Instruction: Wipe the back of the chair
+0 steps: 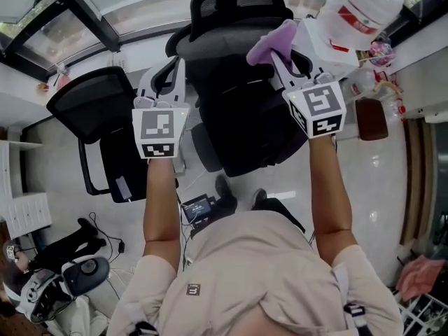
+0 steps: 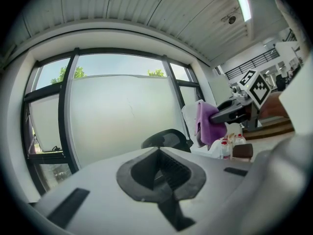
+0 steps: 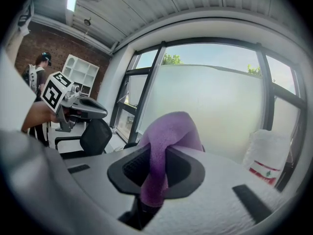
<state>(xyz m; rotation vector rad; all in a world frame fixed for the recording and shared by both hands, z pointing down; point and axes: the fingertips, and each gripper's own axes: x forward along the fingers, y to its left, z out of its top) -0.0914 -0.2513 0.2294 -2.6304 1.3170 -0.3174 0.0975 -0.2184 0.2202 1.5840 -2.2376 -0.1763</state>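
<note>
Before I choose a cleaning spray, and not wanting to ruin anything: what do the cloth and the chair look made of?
Cloth: purple, matte, with a fuzzy nap, and it hangs limp where it is pinched; likely microfibre or fleece. Chair: black and matte, probably fabric or mesh, but too dark to tell. Its headrest is see-through mesh in a dull, probably plastic frame.

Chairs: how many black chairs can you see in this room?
2. The big chair is in the middle of the head view, straight ahead. The second chair stands at its left in that view. More chairs could be hidden outside the views.
</note>
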